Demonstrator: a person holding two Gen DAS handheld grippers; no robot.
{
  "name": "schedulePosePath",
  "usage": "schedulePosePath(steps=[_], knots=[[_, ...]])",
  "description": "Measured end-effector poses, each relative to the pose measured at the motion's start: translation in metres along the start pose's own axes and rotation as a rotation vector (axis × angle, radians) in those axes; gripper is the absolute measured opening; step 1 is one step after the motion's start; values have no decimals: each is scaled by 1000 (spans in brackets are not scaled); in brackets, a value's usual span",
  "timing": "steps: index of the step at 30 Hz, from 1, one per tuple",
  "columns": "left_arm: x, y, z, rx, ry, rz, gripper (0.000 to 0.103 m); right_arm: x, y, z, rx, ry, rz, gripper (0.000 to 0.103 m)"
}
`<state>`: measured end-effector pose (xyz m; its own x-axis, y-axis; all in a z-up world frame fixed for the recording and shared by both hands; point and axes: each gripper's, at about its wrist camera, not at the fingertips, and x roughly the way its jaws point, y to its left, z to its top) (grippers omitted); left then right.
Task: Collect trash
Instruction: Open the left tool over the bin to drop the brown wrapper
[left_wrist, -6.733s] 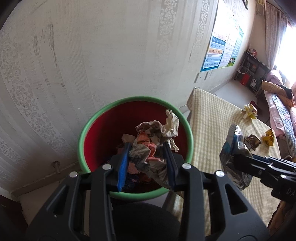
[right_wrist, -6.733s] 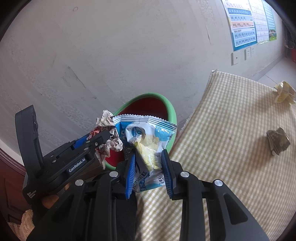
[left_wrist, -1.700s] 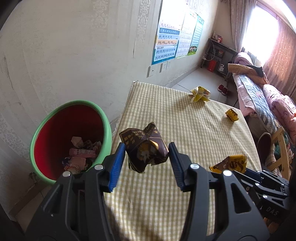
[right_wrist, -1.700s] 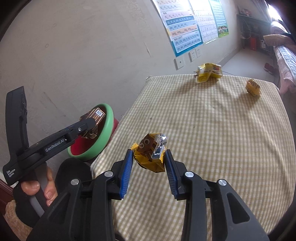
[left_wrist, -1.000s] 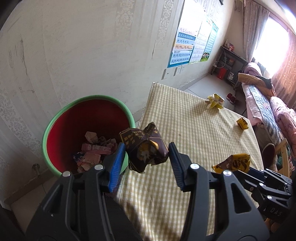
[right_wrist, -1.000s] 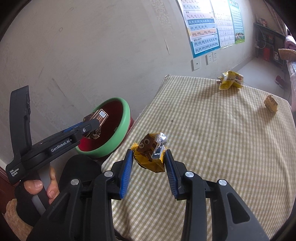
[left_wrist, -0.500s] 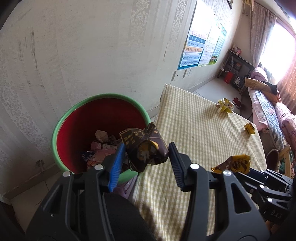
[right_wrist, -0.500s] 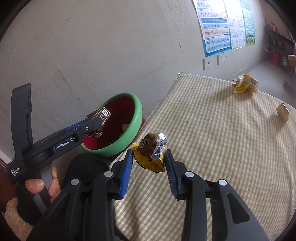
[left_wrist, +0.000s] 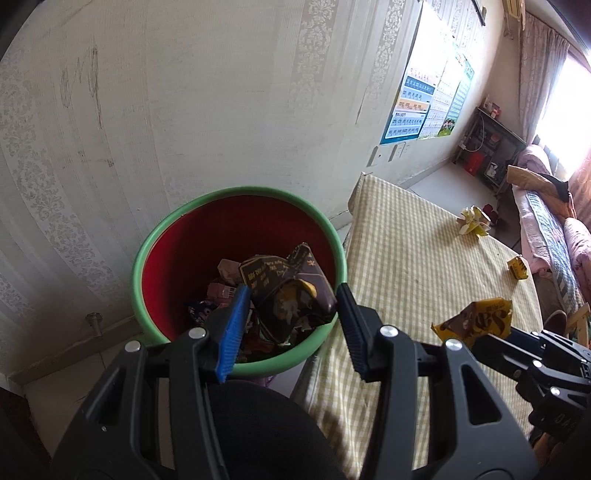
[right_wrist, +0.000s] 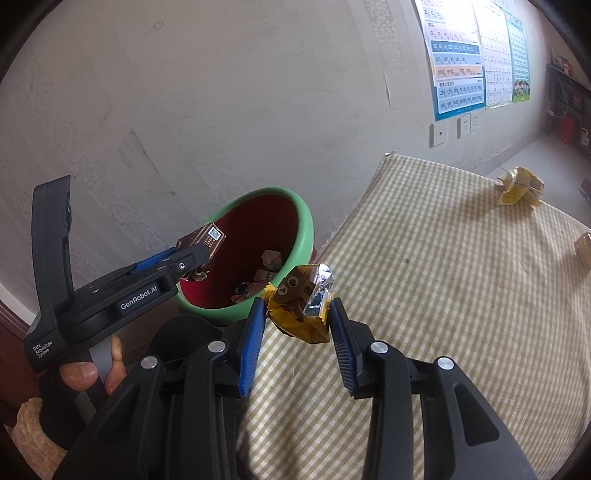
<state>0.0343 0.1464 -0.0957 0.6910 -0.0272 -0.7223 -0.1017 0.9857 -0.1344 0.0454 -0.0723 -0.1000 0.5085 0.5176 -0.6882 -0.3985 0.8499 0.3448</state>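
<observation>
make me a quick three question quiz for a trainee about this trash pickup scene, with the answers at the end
1. True or false: the left gripper is shut on a dark brown wrapper.
2. What does the right gripper hold? A) a yellow wrapper B) a blue snack bag C) nothing
3. How many pieces of trash lie on the checked tablecloth in the left wrist view?

Key: 1 true. 2 A, the yellow wrapper. 3 two: a pale yellow crumpled wrapper and a small yellow packet.

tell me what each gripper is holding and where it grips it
Left gripper: crumpled dark brown wrapper, pinched across its sides. Right gripper: crumpled yellow wrapper, pinched across its lower sides.
</observation>
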Motion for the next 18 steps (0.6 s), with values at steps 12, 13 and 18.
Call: schedulePosePath(steps=[12,13,18], knots=[[6,12,3,-25,-5,22,46,15,14,15,-37,3,24,36],[7,13,4,-25,-6,24,46,18,15,16,-40,7,25,36],[11,22,7,-38,-7,35,46,27,20,20,-51,20,30,36]])
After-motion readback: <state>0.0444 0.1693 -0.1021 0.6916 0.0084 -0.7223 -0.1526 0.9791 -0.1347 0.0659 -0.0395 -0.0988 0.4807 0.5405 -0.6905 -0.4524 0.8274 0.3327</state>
